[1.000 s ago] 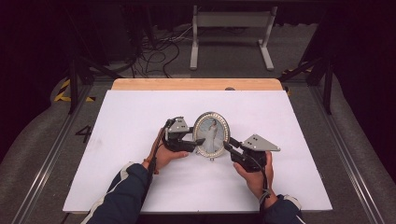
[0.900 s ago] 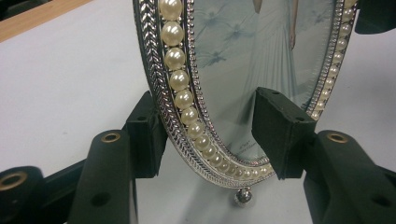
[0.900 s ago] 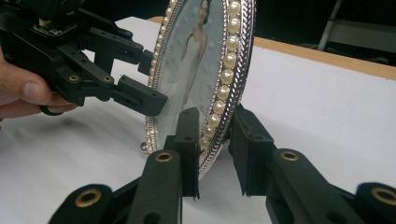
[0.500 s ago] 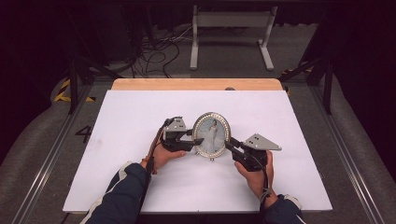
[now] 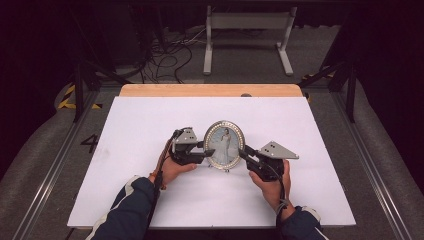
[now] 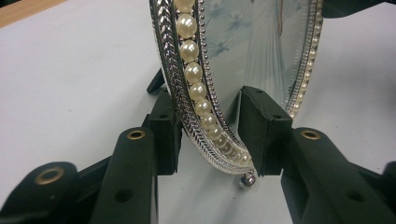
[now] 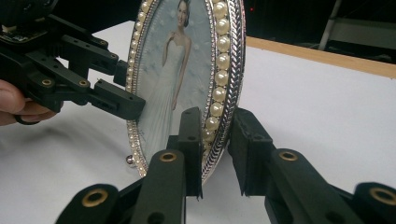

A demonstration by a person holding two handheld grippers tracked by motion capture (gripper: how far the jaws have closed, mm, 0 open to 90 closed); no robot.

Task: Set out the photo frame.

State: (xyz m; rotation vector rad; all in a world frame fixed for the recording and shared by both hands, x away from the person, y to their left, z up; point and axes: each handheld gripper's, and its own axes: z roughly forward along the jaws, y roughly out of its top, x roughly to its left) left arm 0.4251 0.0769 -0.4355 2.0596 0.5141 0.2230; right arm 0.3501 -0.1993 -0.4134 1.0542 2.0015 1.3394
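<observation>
High view: an oval picture frame [image 5: 225, 145] with a pearl-studded silver rim stands upright on the white worktop [image 5: 140, 125], about midway between its left and right edges and somewhat nearer the front edge than the wooden strip [image 5: 210, 90] along the back. The left gripper [image 5: 204, 154] reaches in from the frame's left side and the right gripper [image 5: 243, 154] from its right, each held in a hand, with dark blue sleeves coming up from the front edge. Left gripper view: the two black jaws straddle the lower rim of the frame, one pad behind the silver edge and one in front against the glass; there is a sliver of space beside the rim, so the jaws are close around it and I cannot tell whether they pinch it. A small ball foot [image 6: 248, 179] of the frame sits just above the worktop between them. Right gripper view: the jaws stand either side of the frame's pearl rim, the near pad touching the front, the other just behind it with a narrow gap. The left gripper shows across the frame at its far edge.
</observation>
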